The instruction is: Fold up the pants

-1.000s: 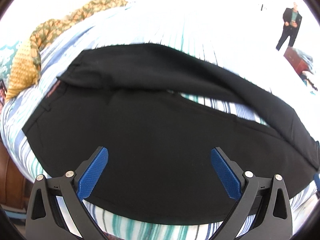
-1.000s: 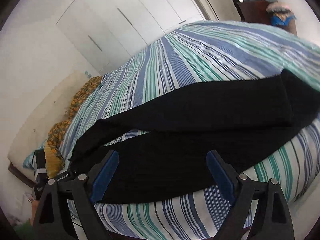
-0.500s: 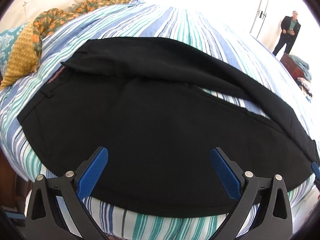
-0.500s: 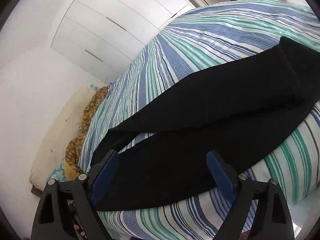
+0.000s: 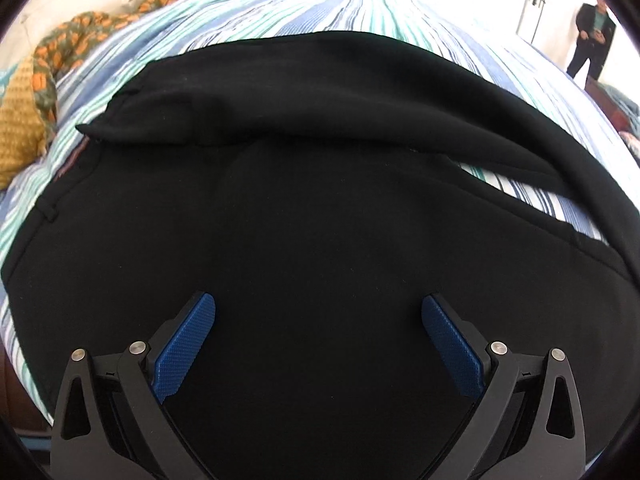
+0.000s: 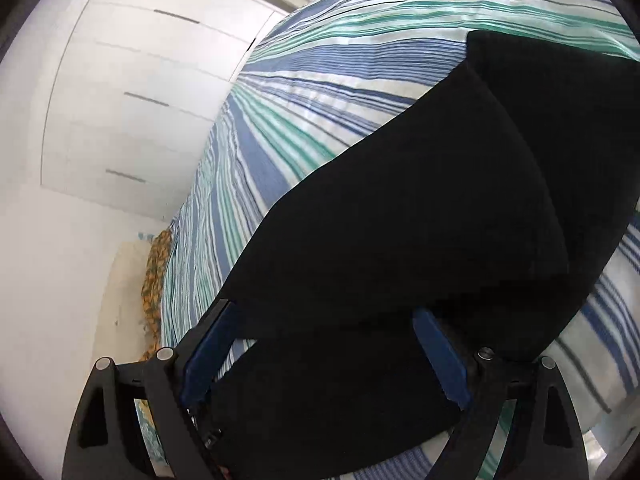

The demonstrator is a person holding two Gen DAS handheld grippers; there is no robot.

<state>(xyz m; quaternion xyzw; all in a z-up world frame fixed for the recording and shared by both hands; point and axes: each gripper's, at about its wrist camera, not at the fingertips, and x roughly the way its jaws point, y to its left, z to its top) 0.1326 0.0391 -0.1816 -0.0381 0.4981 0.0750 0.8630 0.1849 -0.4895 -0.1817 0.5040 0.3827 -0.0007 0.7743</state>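
Observation:
Black pants (image 5: 304,208) lie spread on a striped bed, waistband to the left and the two legs running off to the right with a strip of sheet showing between them. My left gripper (image 5: 318,304) hovers low over the seat area, jaws wide open, nothing between the blue pads (image 5: 184,344). In the right wrist view the same pants (image 6: 420,220) fill the middle, the leg ends toward the upper right. My right gripper (image 6: 328,320) is rolled sideways and stands open close over the near leg, its pads (image 6: 440,356) apart from the cloth.
The blue, green and white striped bedsheet (image 5: 360,4) covers the whole bed. An orange patterned cloth and a yellow pillow (image 5: 24,120) lie at the head end. White wardrobe doors (image 6: 132,92) stand beyond the bed. A person (image 5: 592,36) stands at the far right.
Both grippers have dropped closer to the pants, which now fill each view. The right gripper has rolled, so the bed appears tilted. Both stay open.

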